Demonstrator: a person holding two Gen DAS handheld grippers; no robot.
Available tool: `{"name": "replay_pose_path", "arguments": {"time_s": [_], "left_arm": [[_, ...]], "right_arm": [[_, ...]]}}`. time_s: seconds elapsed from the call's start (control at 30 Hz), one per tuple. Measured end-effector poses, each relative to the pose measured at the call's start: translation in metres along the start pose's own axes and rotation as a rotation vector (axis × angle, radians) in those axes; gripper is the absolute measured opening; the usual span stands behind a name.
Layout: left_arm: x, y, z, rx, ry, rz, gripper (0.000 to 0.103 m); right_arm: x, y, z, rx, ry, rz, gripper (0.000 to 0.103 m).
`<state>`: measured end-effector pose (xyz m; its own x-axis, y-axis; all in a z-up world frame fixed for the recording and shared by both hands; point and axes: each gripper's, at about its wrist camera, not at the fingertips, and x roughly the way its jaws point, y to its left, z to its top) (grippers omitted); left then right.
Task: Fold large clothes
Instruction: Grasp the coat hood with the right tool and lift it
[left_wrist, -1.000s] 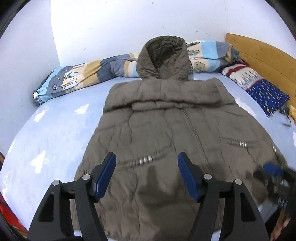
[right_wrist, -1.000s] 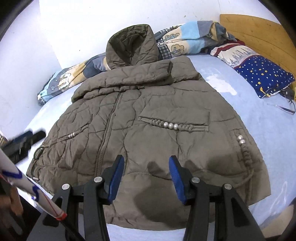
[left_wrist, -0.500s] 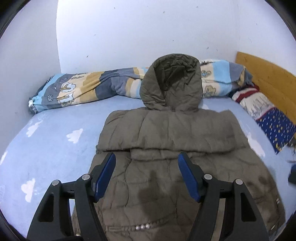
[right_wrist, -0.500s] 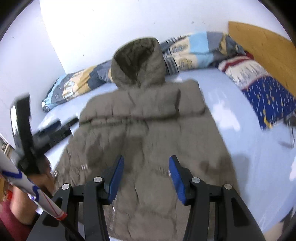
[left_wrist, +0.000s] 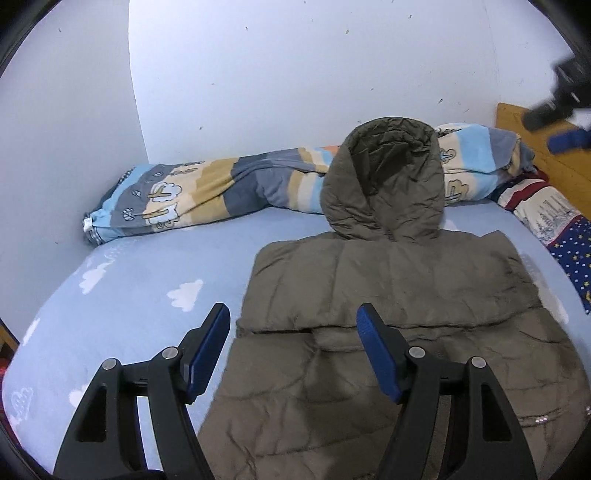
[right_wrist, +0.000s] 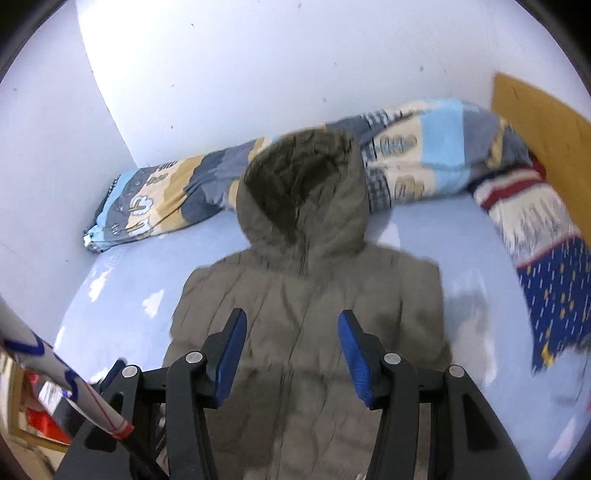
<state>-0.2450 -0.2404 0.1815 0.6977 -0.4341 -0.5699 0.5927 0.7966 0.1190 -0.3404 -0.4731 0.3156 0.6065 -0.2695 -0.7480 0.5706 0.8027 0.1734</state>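
Jacket (left_wrist: 388, 314) lies on bed (left_wrist: 129, 295) — blanket (left_wrist: 207, 192) behind.

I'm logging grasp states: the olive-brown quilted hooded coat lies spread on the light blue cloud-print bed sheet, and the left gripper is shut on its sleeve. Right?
Not quite. The left gripper is open, its blue-padded fingers spread apart above the olive-brown quilted hooded coat and gripping nothing, as the left wrist view shows. The coat does lie spread on the light blue cloud-print bed sheet.

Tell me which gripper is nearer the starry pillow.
Right. The right gripper is over the middle of the jacket, with the pillow off to its right. The left gripper is over the jacket's left edge, farther from the pillow.
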Motion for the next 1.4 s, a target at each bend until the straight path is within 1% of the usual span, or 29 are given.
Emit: {"name": "replay_pose_path", "arguments": {"time_s": [0.13,0.2,0.27,0.3,0.33,0.4,0.43,0.47,0.5,0.57,0.67,0.7,0.87,0.9,0.93,0.97,1.0,1.07,1.17,1.23,1.27,1.3,1.33,1.4], "left_arm": [[0.009,0.005,-0.001,-0.005,0.019,0.001,0.070],[0.008,0.006,-0.003,-0.004,0.017,-0.014,0.070],[0.008,0.005,-0.005,0.015,0.005,-0.030,0.071],[0.008,0.004,-0.006,0.026,-0.003,-0.040,0.071],[0.009,0.004,-0.006,0.034,0.002,-0.044,0.071],[0.011,0.004,-0.008,0.041,-0.007,-0.042,0.071],[0.011,0.004,-0.009,0.040,-0.009,-0.048,0.071],[0.012,0.004,-0.010,0.039,-0.009,-0.063,0.071],[0.014,0.003,-0.012,0.043,-0.008,-0.079,0.071],[0.015,0.002,-0.015,0.060,-0.013,-0.103,0.071],[0.019,0.001,-0.018,0.082,-0.002,-0.111,0.071],[0.019,0.002,-0.019,0.077,0.001,-0.119,0.071],[0.022,0.009,-0.022,0.056,0.023,-0.131,0.071],[0.023,0.008,-0.023,0.064,0.026,-0.124,0.071],[0.025,0.008,-0.024,0.069,0.030,-0.122,0.071],[0.027,0.008,-0.025,0.069,0.034,-0.123,0.071],[0.030,0.008,-0.027,0.066,0.044,-0.126,0.071],[0.035,0.008,-0.028,0.058,0.065,-0.135,0.071],[0.042,0.007,-0.032,0.057,0.090,-0.136,0.071],[0.045,0.006,-0.033,0.053,0.101,-0.136,0.071],[0.045,0.007,-0.033,0.048,0.103,-0.139,0.071],[0.044,0.006,-0.033,0.045,0.104,-0.143,0.071],[0.043,0.006,-0.032,0.045,0.101,-0.145,0.071],[0.040,0.005,-0.032,0.043,0.091,-0.143,0.071]], "right_arm": [[0.019,-0.002,0.035,-0.025,0.003,-0.028,0.056],[0.031,-0.006,0.053,-0.027,0.001,-0.039,0.057],[0.041,-0.011,0.069,-0.027,-0.004,-0.046,0.057],[0.050,-0.014,0.080,-0.029,-0.004,-0.063,0.057],[0.056,-0.017,0.088,-0.021,-0.007,-0.067,0.057],[0.070,-0.027,0.106,0.032,-0.011,-0.040,0.057],[0.078,-0.034,0.115,0.078,-0.012,-0.015,0.057],[0.087,-0.041,0.125,0.130,-0.014,0.016,0.057],[0.096,-0.044,0.134,0.149,-0.017,0.022,0.057],[0.112,-0.042,0.150,0.129,-0.026,-0.018,0.057],[0.138,-0.045,0.171,0.075,-0.038,-0.075,0.065],[0.153,-0.051,0.177,0.071,-0.035,-0.102,0.065],[0.201,-0.074,0.192,0.074,-0.033,-0.158,0.065],[0.208,-0.077,0.194,0.059,-0.037,-0.158,0.058],[0.216,-0.079,0.195,0.035,-0.046,-0.184,0.049],[0.225,-0.080,0.197,0.025,-0.045,-0.220,0.033],[0.234,-0.083,0.199,0.031,-0.041,-0.215,0.032],[0.248,-0.089,0.200,0.059,-0.049,-0.185,0.032],[0.263,-0.092,0.201,0.069,-0.065,-0.217,0.032],[0.275,-0.093,0.197,0.067,-0.048,-0.201,0.032],[0.277,-0.091,0.194,0.044,-0.049,-0.197,0.021],[0.278,-0.089,0.192,0.019,-0.053,-0.219,0.011],[0.277,-0.088,0.189,-0.001,-0.059,-0.242,0.011],[0.267,-0.093,0.185,0.016,-0.076,-0.217,0.009]]}}
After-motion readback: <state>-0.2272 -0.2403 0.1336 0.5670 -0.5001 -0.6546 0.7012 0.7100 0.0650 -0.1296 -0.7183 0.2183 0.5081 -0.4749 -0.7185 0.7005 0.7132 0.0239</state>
